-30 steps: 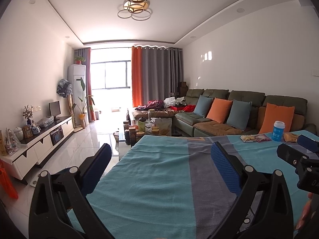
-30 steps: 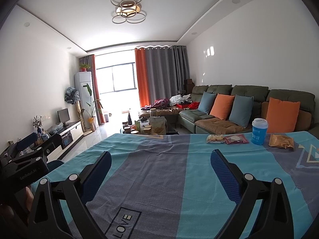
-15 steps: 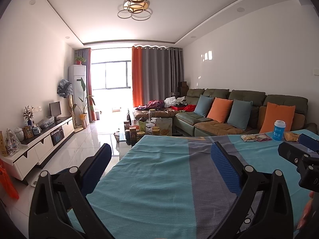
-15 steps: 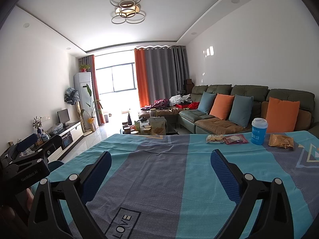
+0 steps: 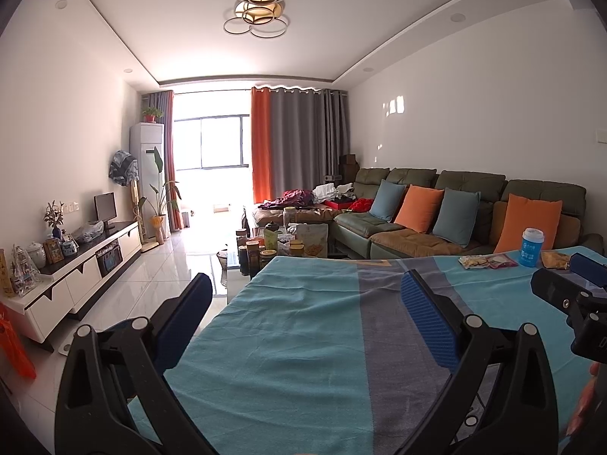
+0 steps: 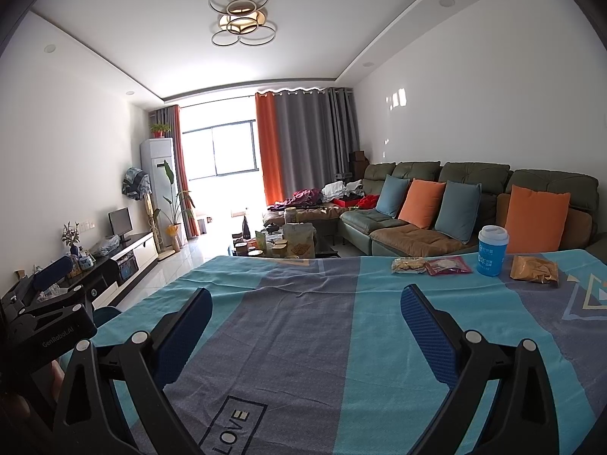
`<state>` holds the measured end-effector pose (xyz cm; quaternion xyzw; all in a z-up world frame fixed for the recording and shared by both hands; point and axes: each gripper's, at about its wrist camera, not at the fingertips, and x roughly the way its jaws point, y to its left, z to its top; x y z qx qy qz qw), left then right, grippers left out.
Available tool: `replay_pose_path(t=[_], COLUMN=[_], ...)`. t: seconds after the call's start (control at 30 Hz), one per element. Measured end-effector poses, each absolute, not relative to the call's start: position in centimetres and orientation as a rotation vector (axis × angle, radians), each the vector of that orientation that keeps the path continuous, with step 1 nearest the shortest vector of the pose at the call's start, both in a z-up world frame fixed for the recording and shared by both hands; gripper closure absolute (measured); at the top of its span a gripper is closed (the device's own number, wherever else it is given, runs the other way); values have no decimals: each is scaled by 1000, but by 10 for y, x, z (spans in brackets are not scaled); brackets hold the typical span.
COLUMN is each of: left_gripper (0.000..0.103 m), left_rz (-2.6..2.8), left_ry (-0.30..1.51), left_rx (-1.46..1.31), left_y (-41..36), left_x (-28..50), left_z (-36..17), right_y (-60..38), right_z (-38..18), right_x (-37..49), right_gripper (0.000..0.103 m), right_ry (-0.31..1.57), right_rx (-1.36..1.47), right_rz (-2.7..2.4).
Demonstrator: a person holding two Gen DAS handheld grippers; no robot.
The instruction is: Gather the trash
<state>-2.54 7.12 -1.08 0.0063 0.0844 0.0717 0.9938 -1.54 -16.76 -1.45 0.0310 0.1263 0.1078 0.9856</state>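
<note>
Trash lies at the far right of the table: a yellow snack packet [image 6: 409, 265], a dark red packet [image 6: 447, 265], a blue cup with a white lid [image 6: 491, 251] and a crumpled orange-brown wrapper [image 6: 534, 270]. The same items show small in the left wrist view: the packets [image 5: 486, 262], the cup [image 5: 531, 247] and the wrapper [image 5: 554, 259]. My right gripper [image 6: 303, 326] is open and empty above the near part of the table. My left gripper [image 5: 303, 322] is open and empty over the table's left edge.
The table wears a teal and grey striped cloth [image 6: 311, 303] with a "LOVE" print. Beyond it are a cluttered coffee table [image 6: 284, 244], a green sofa with cushions [image 6: 436, 204] and a TV cabinet [image 5: 76, 265] on the left over a white tiled floor.
Both grippers have drifted only slightly; the views are nearly unchanged. Both stay open and empty.
</note>
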Motion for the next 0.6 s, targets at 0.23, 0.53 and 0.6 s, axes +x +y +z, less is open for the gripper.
replay_pose_path(t=[0.23, 0.53, 0.6], left_gripper=[5, 5, 5], left_rz=[144, 144, 143], left_ry=[170, 170, 173], left_rx=[12, 13, 12], left_y=[71, 72, 72], left_x=[-25, -24, -24], left_z=[-11, -12, -12], right_y=[-168, -168, -168], right_z=[-14, -14, -14], right_x=[-17, -16, -17], right_gripper=[7, 7, 7], right_ry=[254, 255, 255], right_rx=[65, 64, 65], right_rz=[215, 215, 214])
